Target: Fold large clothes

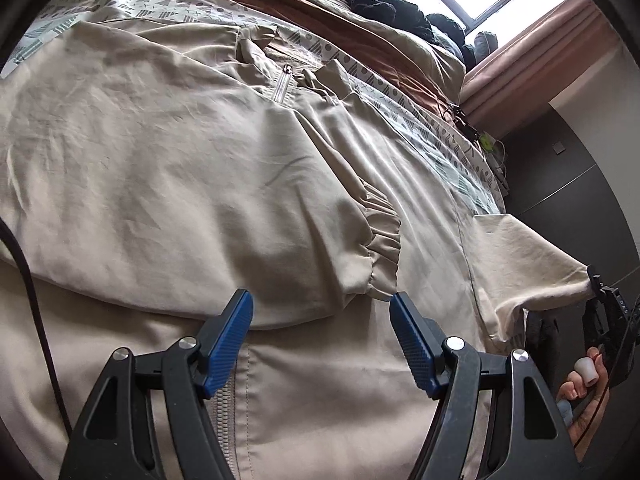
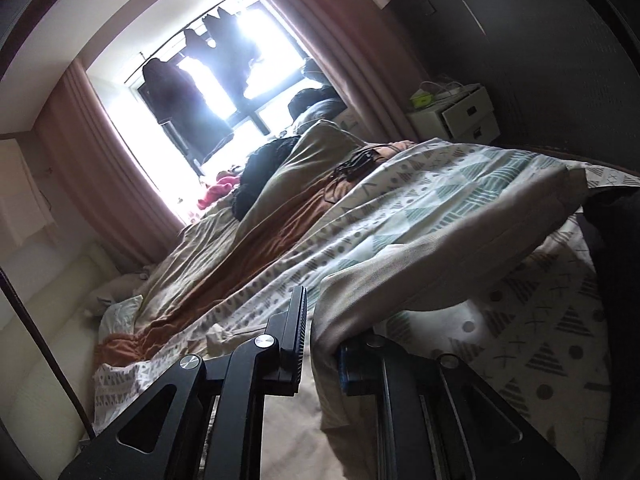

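Note:
A large beige jacket (image 1: 168,168) lies spread over the bed, zipper (image 1: 282,90) up. One sleeve is folded across its front, with the elastic cuff (image 1: 380,248) near my left gripper. My left gripper (image 1: 322,300) hovers open just above the jacket's lower front, nothing between its blue pads (image 1: 234,344). At the far right, my right gripper (image 1: 600,292) pinches the jacket's corner and holds it off the bed. In the right wrist view, my right gripper (image 2: 320,344) is shut on a beige fold of the jacket (image 2: 400,280) that drapes over one finger.
The bed carries a triangle-patterned sheet (image 2: 420,200) and a brown and tan duvet (image 1: 320,4). Dark clothes (image 1: 384,4) are piled near the window (image 2: 224,64). A white nightstand (image 2: 460,116) stands by the dark wall (image 1: 568,184). A black cable (image 1: 28,280) hangs at the left.

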`<state>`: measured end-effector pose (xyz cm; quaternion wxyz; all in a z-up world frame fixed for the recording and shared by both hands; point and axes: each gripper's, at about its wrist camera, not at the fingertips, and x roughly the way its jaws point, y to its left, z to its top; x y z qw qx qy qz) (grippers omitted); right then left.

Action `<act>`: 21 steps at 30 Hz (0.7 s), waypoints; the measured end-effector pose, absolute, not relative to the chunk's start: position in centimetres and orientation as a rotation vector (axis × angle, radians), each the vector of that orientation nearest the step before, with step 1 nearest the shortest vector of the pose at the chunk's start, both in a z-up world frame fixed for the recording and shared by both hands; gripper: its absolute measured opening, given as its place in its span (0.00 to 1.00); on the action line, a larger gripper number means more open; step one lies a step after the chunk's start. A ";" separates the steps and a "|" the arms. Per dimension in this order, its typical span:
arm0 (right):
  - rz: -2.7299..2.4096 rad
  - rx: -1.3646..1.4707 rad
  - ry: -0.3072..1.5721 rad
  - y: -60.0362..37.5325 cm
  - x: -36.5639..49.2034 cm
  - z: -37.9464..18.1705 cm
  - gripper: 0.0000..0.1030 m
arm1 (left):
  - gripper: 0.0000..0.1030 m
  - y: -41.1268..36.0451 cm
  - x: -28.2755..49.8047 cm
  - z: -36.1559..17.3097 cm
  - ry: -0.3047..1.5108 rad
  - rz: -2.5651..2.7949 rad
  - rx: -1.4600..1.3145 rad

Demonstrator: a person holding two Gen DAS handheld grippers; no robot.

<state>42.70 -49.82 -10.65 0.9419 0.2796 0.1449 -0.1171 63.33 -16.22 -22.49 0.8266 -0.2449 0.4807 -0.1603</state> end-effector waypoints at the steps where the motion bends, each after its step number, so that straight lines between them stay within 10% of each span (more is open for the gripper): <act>1: -0.223 0.571 0.299 -50.3 43.1 -10.8 0.10 | 0.70 -15.9 63.2 -22.2 1.013 -0.344 -0.532; 21: 0.006 0.557 0.677 -45.6 52.2 -16.0 0.10 | 0.70 -13.6 62.6 -21.7 1.011 -0.348 -0.579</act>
